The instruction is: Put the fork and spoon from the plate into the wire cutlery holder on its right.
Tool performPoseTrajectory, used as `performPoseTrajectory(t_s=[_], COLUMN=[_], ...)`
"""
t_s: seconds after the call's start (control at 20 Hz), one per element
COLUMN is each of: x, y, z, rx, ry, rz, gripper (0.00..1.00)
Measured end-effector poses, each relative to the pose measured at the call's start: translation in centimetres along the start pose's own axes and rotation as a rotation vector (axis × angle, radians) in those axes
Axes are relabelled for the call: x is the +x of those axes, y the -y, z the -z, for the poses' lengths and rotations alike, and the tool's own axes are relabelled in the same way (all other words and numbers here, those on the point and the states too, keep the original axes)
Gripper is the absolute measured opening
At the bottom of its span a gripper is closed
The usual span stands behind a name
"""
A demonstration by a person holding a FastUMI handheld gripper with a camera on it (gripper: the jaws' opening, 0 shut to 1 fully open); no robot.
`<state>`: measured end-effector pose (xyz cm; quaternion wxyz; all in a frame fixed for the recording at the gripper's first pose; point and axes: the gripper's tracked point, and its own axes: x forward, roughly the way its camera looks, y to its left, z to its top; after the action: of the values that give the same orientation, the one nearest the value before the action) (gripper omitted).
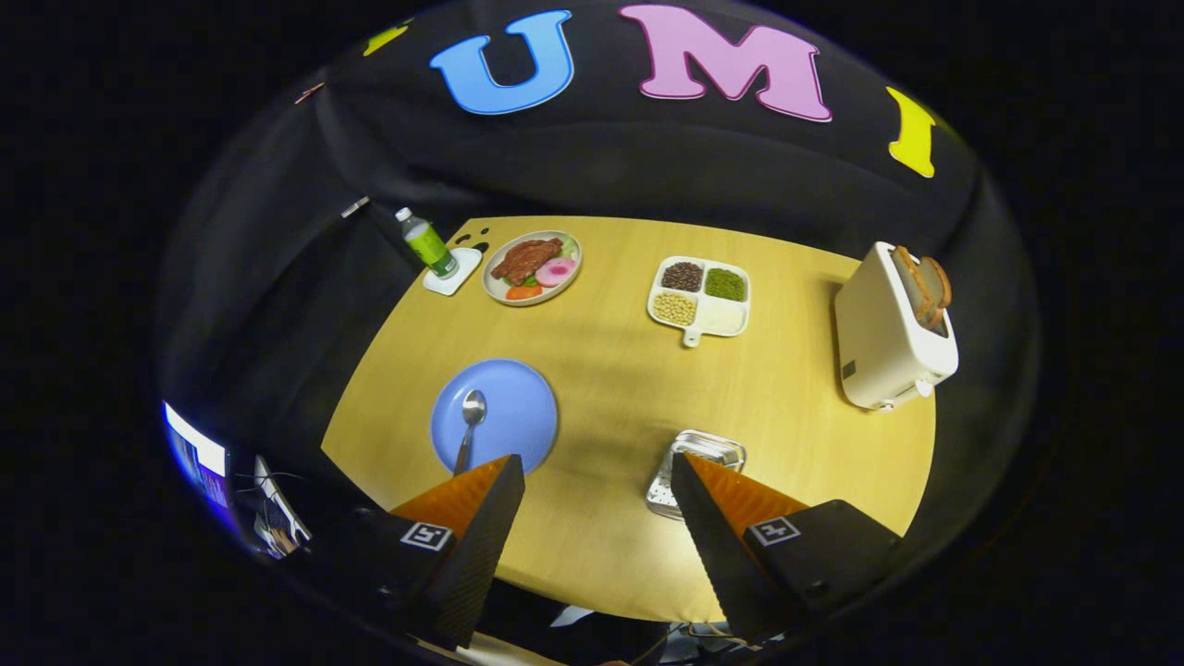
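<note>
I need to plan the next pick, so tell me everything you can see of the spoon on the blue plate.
The spoon looks like shiny metal, with an oval bowl and a slim handle. It lies flat on the round blue plate, bowl toward the far side of the table, handle running back toward the tool, whose fingers stand wide open above the table. The handle's end passes behind one finger. Nothing but the plate touches it.

Tool [597, 467] fingers wide apart, empty

Bare table [610, 388] lies between the blue plate [518, 416] and the wire cutlery holder [708, 453], just ahead of the gripper [597, 476] with fingers spread apart; the toaster [888, 342] stands well beyond the holder.
</note>
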<state>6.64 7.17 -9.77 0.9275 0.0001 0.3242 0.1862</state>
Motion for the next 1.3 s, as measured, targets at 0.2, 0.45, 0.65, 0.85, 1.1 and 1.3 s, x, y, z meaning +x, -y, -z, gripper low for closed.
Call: performPoseTrajectory(t_s=[0.2, 0.45, 0.65, 0.85, 1.1, 1.3], x=[3.2, 8.5, 12.8, 16.8, 19.7, 20.5], y=[-5.5, -10.9, -12.8, -12.8, -12.6, -13.4], z=[1.9, 4.6, 6.5, 8.5, 10.3, 11.4], rx=[-0.052, -0.083, -0.117, -0.133, -0.116, -0.141], ry=[-0.050, -0.126, -0.183, -0.242, -0.300, -0.330], rz=[-0.078, -0.122, -0.114, -0.070, -0.035, -0.036], gripper=[0.99, 1.00, 1.00, 1.00, 1.00, 0.82])
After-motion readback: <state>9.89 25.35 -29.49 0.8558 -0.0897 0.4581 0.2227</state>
